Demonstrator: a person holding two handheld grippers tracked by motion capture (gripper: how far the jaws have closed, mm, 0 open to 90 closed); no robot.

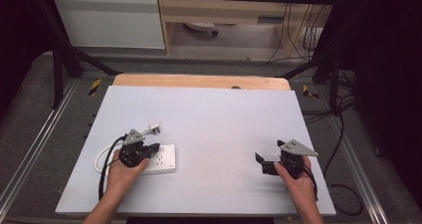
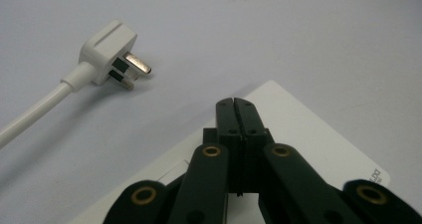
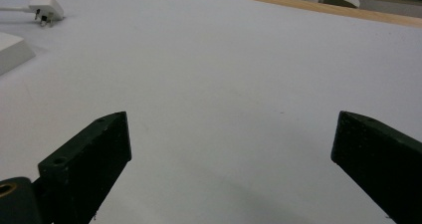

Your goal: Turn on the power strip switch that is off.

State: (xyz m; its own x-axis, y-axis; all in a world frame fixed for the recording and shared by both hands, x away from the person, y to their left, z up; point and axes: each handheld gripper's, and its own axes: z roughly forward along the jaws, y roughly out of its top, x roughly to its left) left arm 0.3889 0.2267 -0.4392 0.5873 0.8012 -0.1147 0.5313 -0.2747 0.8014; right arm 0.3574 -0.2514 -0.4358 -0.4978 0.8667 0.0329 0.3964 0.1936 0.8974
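Closed black jaws of the left gripper (image 2: 235,104) rest over the power strip (image 2: 303,134); its view reveals the plug's (image 2: 112,55) prongs. Right gripper (image 3: 231,134) gapes empty.

Left gripper (image 1: 147,150) sits over the left end of the power strip (image 1: 164,160), jaws together, nothing between them. Plug (image 1: 154,129) lies just beyond the strip's far edge, its white cord (image 1: 101,157) looping round off the strip's left end. Right gripper (image 1: 261,163) is well to the right of the strip on the bare white board (image 1: 214,119), jaws apart.
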